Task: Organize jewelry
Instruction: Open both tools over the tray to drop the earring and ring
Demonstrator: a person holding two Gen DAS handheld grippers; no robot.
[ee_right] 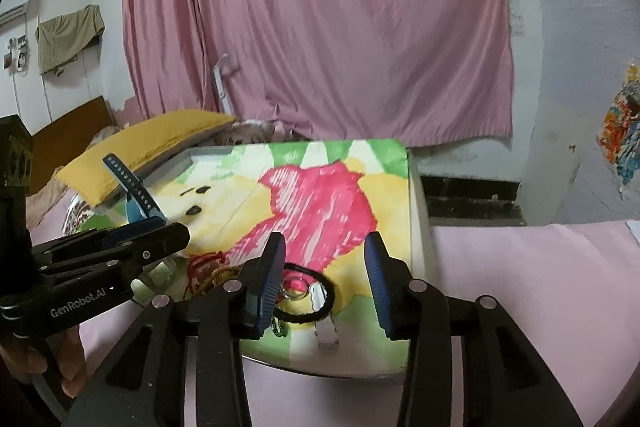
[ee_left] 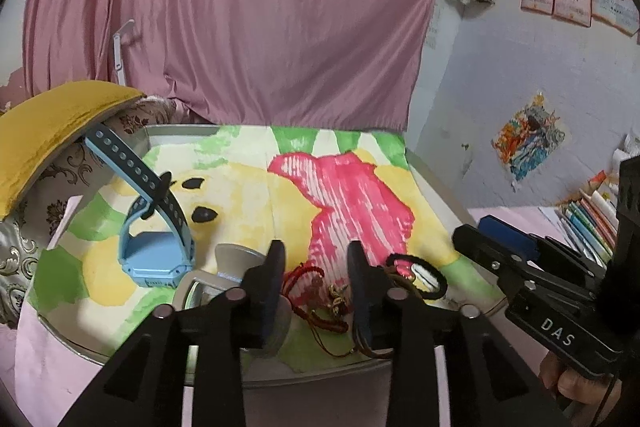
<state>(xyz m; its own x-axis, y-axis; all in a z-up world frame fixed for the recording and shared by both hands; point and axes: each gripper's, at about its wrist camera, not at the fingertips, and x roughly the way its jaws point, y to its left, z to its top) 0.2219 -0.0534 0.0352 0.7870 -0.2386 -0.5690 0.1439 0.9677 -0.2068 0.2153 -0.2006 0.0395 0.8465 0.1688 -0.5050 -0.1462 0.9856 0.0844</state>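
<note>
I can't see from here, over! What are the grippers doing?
Left gripper open over red bracelets. Right gripper open over black hair tie. Blue watch untouched. Nothing blocking.

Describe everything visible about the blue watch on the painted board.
The blue watch looks like a light-blue plastic smartwatch with a chunky square case. It rests on its side on the painted board, at its left part. The darker, perforated strap loops up and points toward the yellow cushion. Neither gripper touches it.
</note>
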